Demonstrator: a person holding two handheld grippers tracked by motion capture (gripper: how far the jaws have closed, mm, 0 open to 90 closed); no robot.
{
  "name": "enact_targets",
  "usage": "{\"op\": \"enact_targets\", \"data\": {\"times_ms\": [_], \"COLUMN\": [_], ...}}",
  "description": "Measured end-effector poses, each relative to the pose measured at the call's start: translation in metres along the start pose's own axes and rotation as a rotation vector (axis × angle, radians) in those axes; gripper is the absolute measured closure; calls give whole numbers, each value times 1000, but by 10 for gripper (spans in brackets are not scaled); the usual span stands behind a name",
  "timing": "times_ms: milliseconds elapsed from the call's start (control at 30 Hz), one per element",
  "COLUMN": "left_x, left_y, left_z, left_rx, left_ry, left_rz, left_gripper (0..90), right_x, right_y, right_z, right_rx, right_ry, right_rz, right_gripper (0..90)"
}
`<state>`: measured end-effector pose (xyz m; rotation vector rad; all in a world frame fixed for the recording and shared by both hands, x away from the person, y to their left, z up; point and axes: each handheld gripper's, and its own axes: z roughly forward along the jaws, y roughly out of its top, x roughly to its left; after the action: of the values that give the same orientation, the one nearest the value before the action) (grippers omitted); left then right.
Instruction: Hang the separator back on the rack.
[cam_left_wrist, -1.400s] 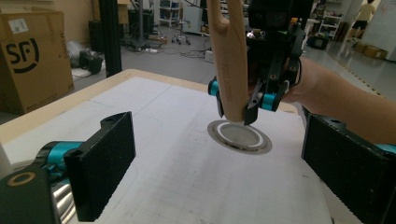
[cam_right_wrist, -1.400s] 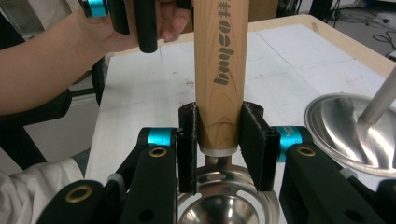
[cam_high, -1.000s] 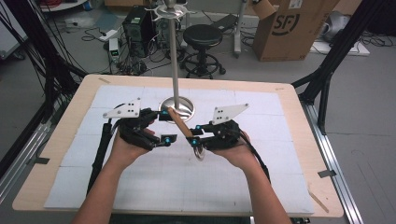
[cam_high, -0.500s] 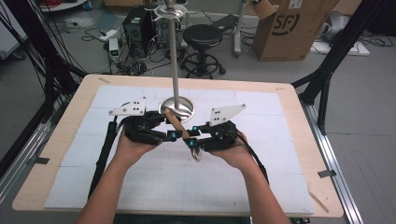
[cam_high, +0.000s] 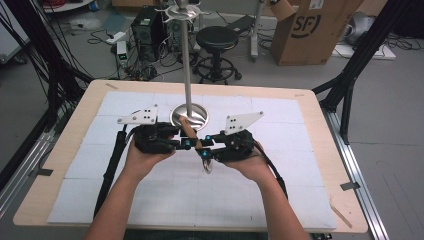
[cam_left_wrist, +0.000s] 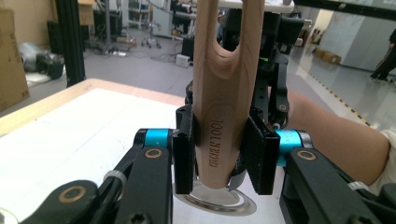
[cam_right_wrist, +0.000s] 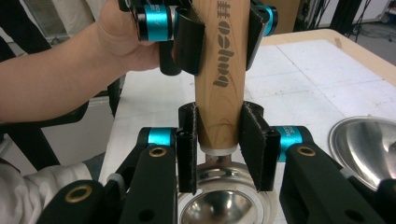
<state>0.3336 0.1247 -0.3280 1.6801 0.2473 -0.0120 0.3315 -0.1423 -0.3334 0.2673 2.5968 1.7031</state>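
The left gripper (cam_left_wrist: 219, 161) had just been closing, and its jaws were seen pinched on the wooden handle (cam_left_wrist: 220, 107) near the forked end, while the right gripper (cam_right_wrist: 219, 149) was clamped on the same handle just above the metal collar. The tool, apparently a ladle, was thus held level between both hands, just in front of the stand's round steel base (cam_high: 190, 116) and above the table (cam_high: 310, 115). The handle was pale, smooth, rounded wood, stamped with dark lettering and slotted at its far end; a shiny steel bowl (cam_right_wrist: 219, 205) was joined to it below the right gripper. The handle was judged stiff and light, the bowl end heavier, so a tendency to tip toward the bowl was expected. The smooth wood looked somewhat slippery; a hold close to the collar was judged best.
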Motion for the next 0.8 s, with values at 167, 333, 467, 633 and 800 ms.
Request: {"op": "enact_targets", "data": {"times_ms": [167, 333, 467, 633, 800], "left_x": [-1, -2, -2, -1, 5], "left_y": [2, 3, 4, 9, 18], "left_z": [0, 1, 2, -4, -21], "left_rx": [34, 33, 39, 58, 85], "left_ry": [12, 40, 49, 91, 150], "left_rz": [-4, -6, -2, 10, 24], "left_gripper": [680, 681, 680, 680, 680], "right_x": [-1, -2, -1, 1, 4], "right_y": [-1, -2, -2, -4, -11], "right_z": [2, 4, 5, -8, -23], "right_rx": [8, 11, 26, -4, -13], "right_ry": [16, -10, -33, -64, -106], "right_rz": [16, 28, 37, 52, 52], "right_gripper": [686, 611, 503, 458, 426]}}
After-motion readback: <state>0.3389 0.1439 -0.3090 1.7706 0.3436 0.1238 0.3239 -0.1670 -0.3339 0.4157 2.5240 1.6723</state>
